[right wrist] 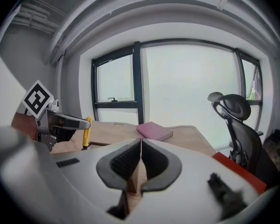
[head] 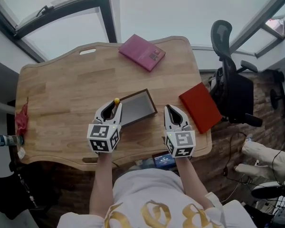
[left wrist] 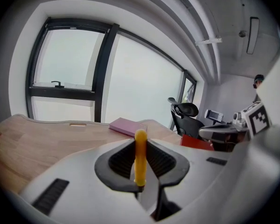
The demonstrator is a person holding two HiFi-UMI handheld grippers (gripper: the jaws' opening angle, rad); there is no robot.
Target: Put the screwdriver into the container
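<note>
My left gripper (head: 113, 106) is shut on a yellow-handled screwdriver (head: 116, 101), and it hovers at the near left corner of the container (head: 141, 106), a shallow grey tray with a dark rim. In the left gripper view the yellow handle (left wrist: 140, 155) stands upright between the pads of the left gripper (left wrist: 141, 146). The screwdriver's shaft is hidden. My right gripper (head: 171, 109) is to the right of the tray, shut and holding nothing. The right gripper view shows its jaws (right wrist: 141, 143) meeting, with the left gripper (right wrist: 60, 122) and screwdriver (right wrist: 86, 132) off to the left.
A pink book (head: 142, 52) lies at the wooden table's (head: 61, 94) far edge and a red book (head: 200, 107) overhangs its right edge. A black office chair (head: 228, 80) stands to the right. A bottle (head: 7, 139) and a red scrap (head: 22, 118) sit at the left edge.
</note>
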